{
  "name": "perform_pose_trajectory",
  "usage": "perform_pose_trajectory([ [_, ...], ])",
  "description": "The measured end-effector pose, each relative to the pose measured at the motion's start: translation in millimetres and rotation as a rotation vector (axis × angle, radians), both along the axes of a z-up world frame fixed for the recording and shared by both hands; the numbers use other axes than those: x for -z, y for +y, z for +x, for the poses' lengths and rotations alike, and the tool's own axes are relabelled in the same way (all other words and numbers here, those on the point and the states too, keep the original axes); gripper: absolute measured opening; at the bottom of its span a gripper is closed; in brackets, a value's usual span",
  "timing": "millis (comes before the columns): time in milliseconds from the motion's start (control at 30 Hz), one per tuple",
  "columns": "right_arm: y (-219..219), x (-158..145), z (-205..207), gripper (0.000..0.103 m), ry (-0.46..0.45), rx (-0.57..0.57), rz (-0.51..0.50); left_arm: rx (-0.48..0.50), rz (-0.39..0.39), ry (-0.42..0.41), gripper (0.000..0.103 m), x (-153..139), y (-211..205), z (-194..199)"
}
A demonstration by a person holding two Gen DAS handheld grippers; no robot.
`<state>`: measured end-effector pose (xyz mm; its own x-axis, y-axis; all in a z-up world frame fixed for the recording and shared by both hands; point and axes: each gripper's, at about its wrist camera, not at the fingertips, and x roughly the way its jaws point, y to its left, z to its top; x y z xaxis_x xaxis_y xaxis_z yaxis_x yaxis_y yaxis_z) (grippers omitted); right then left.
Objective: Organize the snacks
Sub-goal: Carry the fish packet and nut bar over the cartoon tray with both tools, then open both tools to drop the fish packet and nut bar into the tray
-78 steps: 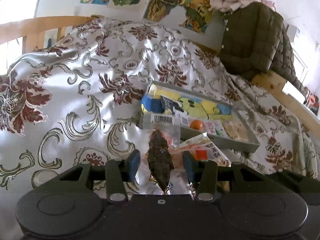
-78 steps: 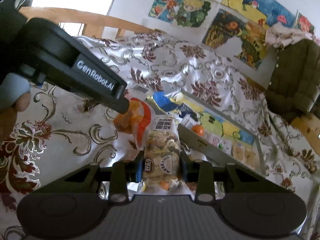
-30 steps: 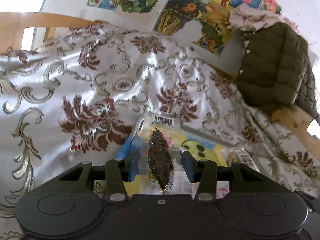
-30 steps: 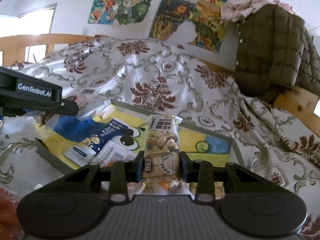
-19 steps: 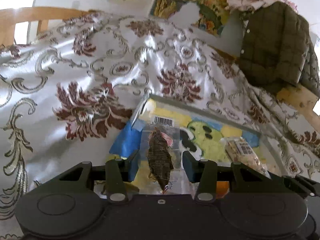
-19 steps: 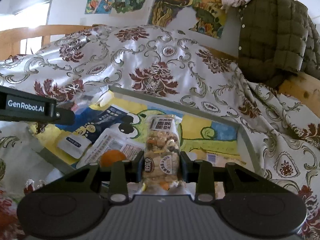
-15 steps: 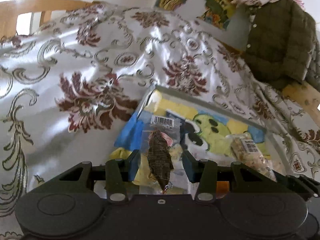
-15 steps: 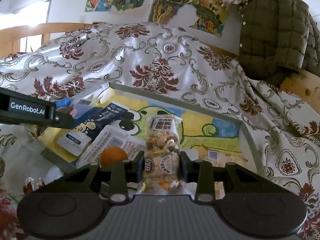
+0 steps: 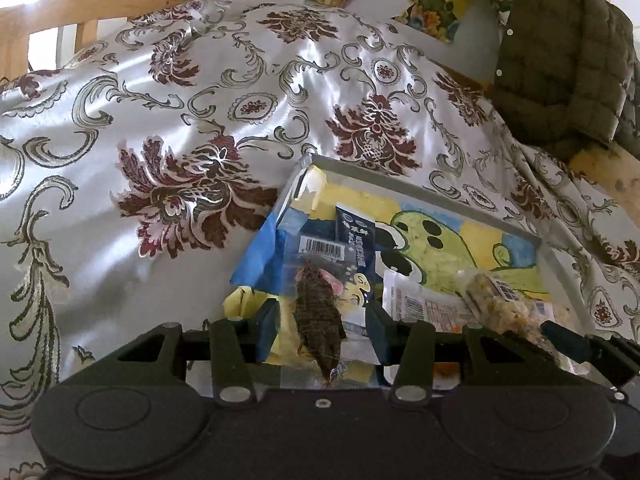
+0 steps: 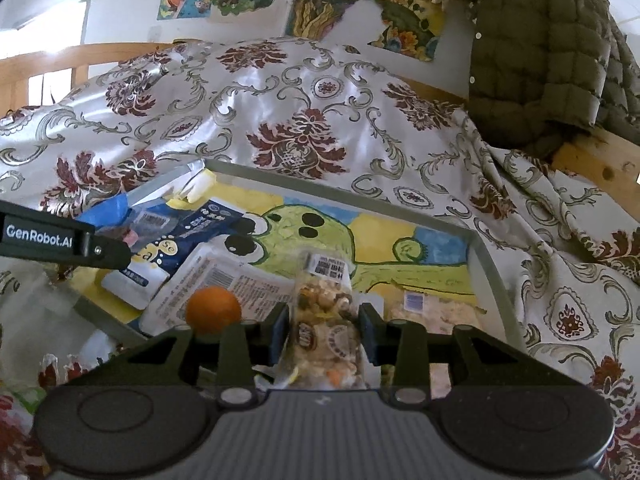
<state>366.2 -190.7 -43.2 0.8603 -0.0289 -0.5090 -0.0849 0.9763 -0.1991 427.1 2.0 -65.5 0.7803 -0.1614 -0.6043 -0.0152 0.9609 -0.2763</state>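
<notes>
Over the grey-rimmed cartoon tray, the right gripper, jaws just opening, releases the clear nut-mix packet; the left gripper, clenching the clear dried-fish packet, should drop it at twelve o'clock.

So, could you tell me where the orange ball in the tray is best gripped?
Pinch the orange ball across its middle, coming down from above: it is round, so an off-centre grip would likely slip, and it rests on a white packet by the tray's near wall, which hampers a low approach.
</notes>
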Motion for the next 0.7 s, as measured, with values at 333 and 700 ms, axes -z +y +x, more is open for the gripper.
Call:
perform_pose_trajectory([
  [333,-10.3,-26.0,-17.4,0.065,-0.044,0.033,0.074,-0.003,-0.033,-0.009,0.065,-15.9,2.8,-12.9],
  [700,-35.7,-71.0,-67.1,0.092,-0.186,0.075,0.192,-0.007,0.035,-0.122,0.095,-61.3,-8.5,-55.8],
])
